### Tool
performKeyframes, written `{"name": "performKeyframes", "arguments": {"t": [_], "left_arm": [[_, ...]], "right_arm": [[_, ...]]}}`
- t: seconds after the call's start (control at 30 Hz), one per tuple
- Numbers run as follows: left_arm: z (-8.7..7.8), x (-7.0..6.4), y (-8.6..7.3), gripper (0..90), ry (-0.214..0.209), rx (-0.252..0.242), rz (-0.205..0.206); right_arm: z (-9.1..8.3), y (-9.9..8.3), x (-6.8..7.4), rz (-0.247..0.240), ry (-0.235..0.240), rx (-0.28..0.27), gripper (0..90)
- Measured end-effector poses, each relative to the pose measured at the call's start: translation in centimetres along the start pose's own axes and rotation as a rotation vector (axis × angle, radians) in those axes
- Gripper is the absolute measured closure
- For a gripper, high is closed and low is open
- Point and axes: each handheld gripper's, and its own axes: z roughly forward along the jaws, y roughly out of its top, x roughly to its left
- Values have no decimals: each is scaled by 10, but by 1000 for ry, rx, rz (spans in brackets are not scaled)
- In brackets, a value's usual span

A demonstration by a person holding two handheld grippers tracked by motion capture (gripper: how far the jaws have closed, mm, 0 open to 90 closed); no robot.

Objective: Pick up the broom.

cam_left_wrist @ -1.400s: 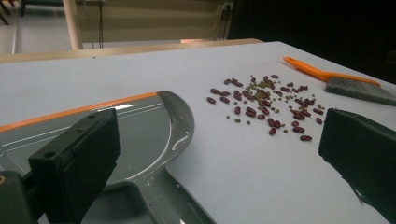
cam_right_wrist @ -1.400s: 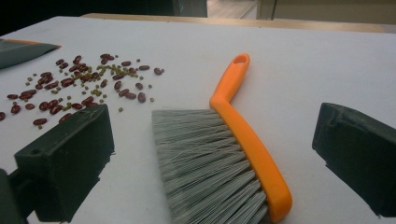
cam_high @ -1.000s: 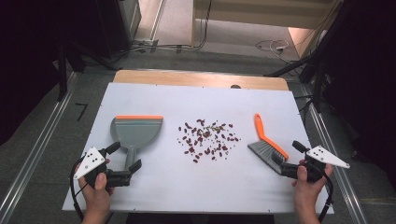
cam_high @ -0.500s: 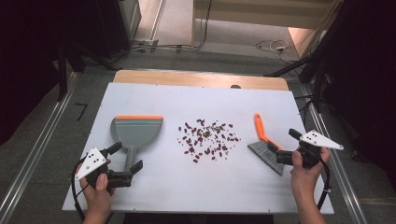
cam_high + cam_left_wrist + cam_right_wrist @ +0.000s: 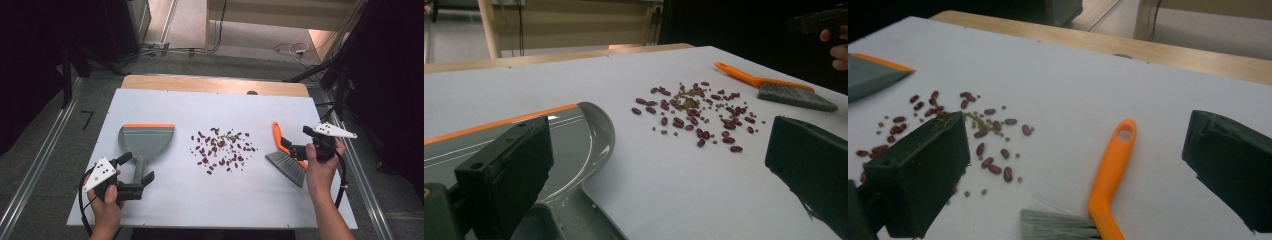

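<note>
The dustpan looks like smooth grey plastic with a slight gloss, trimmed by an orange strip along its lip. The brush has a glossy orange plastic handle and fine grey bristles. The beans are dark red with a shine. The table top is matt white, with bare wood along its far edge. Each claw's jaws are matt black plastic.

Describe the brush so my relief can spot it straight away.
Start at the white table and find the scatter of red beans at its middle. Just to their right, between the open jaws of the right gripper, lies the brush: the only thing with grey bristles, on a thin orange handle.
</note>
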Motion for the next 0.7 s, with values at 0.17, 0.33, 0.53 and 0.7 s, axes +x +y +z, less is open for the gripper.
{"name": "performKeyframes", "arguments": {"t": [0.17,0.33,0.53,0.7], "left_arm": [[0,0,0,2,0,-4,-2],[1,0,0,2,-9,4,-3],[1,0,0,2,-11,2,-3],[1,0,0,2,-10,2,-3]], "right_arm": [[12,12,0,-27,-40,45,0],[28,16,-6,-35,-77,134,0],[49,10,-16,-8,-66,278,12],[61,7,-20,14,-29,366,63]]}}
